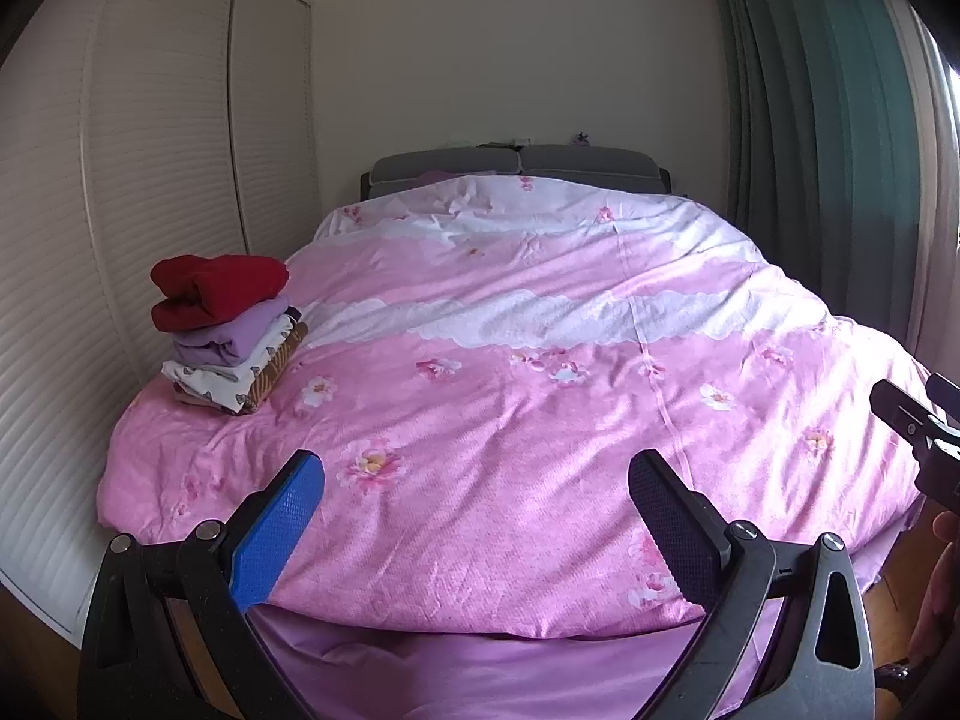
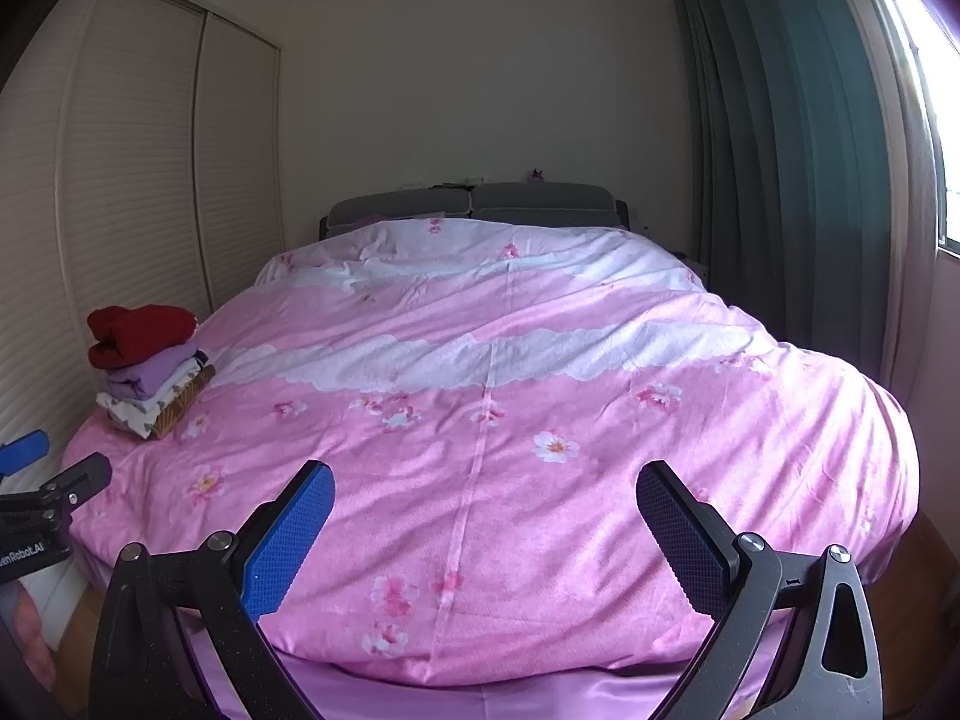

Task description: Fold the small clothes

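A stack of folded clothes [image 1: 231,333] sits at the bed's near left corner, a red garment [image 1: 219,291] on top, then purple, white patterned and brown pieces. It also shows in the right wrist view [image 2: 150,369]. My left gripper [image 1: 477,480] is open and empty above the foot of the bed. My right gripper [image 2: 486,492] is open and empty, also above the foot of the bed. The right gripper's tips show at the right edge of the left wrist view [image 1: 918,414]. The left gripper shows at the left edge of the right wrist view [image 2: 51,474].
A pink floral duvet [image 1: 540,420] covers the whole bed. A grey headboard [image 1: 516,165] stands at the far end. Slatted wardrobe doors [image 1: 150,180] run close along the left side. Green curtains [image 1: 828,120] hang on the right. Wooden floor shows below the bed's foot.
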Action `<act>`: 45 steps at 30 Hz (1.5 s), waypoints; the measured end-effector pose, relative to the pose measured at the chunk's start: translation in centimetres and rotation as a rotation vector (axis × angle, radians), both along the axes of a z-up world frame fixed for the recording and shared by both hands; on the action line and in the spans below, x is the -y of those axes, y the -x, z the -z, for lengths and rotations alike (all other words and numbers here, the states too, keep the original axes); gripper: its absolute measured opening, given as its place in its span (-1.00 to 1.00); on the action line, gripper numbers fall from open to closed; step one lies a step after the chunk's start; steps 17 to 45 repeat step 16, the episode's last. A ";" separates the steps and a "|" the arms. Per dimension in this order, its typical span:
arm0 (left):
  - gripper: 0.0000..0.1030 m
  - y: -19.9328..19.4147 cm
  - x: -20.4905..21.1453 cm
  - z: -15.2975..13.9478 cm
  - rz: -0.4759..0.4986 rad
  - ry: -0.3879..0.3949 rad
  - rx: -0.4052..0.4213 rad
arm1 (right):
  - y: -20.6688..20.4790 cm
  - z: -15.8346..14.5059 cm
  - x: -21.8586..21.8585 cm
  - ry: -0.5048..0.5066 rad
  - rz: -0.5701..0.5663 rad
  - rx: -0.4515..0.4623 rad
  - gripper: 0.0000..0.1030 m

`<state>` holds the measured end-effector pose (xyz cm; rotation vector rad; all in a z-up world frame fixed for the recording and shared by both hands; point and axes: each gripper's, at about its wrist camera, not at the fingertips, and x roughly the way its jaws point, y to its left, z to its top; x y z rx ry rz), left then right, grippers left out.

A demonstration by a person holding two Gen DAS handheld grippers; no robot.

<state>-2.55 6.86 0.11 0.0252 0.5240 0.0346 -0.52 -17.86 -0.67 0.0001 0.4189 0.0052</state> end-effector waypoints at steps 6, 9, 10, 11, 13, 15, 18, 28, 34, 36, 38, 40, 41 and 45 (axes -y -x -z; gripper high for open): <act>1.00 -0.1 0.2 0.3 -0.007 -0.012 -0.006 | -0.1 0.1 0.1 0.000 -0.002 -0.003 0.97; 1.00 -0.2 0.2 0.4 -0.002 -0.008 -0.008 | -0.2 0.1 -0.1 0.000 0.000 -0.007 0.97; 1.00 -0.2 0.3 0.4 -0.004 -0.009 -0.007 | -0.2 0.0 -0.2 -0.001 0.001 -0.007 0.97; 1.00 -0.1 0.3 0.5 -0.002 -0.009 -0.005 | -0.2 0.1 -0.1 0.000 0.002 -0.006 0.97; 1.00 -0.2 0.3 0.5 0.008 -0.006 -0.005 | -0.3 0.1 -0.1 -0.002 0.001 -0.008 0.97; 1.00 -0.3 0.4 0.6 0.016 -0.009 -0.006 | -0.3 0.1 0.0 -0.005 0.002 -0.010 0.97; 1.00 -0.5 0.4 0.6 0.017 -0.011 -0.008 | -0.4 0.2 -0.1 -0.007 0.003 -0.013 0.97; 1.00 -0.5 0.4 0.6 0.017 -0.011 -0.008 | -0.4 0.2 -0.1 -0.007 0.003 -0.013 0.97; 1.00 -0.5 0.4 0.6 0.017 -0.011 -0.008 | -0.4 0.2 -0.1 -0.007 0.003 -0.013 0.97; 1.00 -0.5 0.4 0.6 0.017 -0.011 -0.008 | -0.4 0.2 -0.1 -0.007 0.003 -0.013 0.97; 1.00 -0.5 0.4 0.6 0.017 -0.011 -0.008 | -0.4 0.2 -0.1 -0.007 0.003 -0.013 0.97; 1.00 -0.5 0.4 0.6 0.017 -0.011 -0.008 | -0.4 0.2 -0.1 -0.007 0.003 -0.013 0.97; 1.00 -0.5 0.4 0.6 0.017 -0.011 -0.008 | -0.4 0.2 -0.1 -0.007 0.003 -0.013 0.97; 1.00 -0.5 0.4 0.6 0.017 -0.011 -0.008 | -0.4 0.2 -0.1 -0.007 0.003 -0.013 0.97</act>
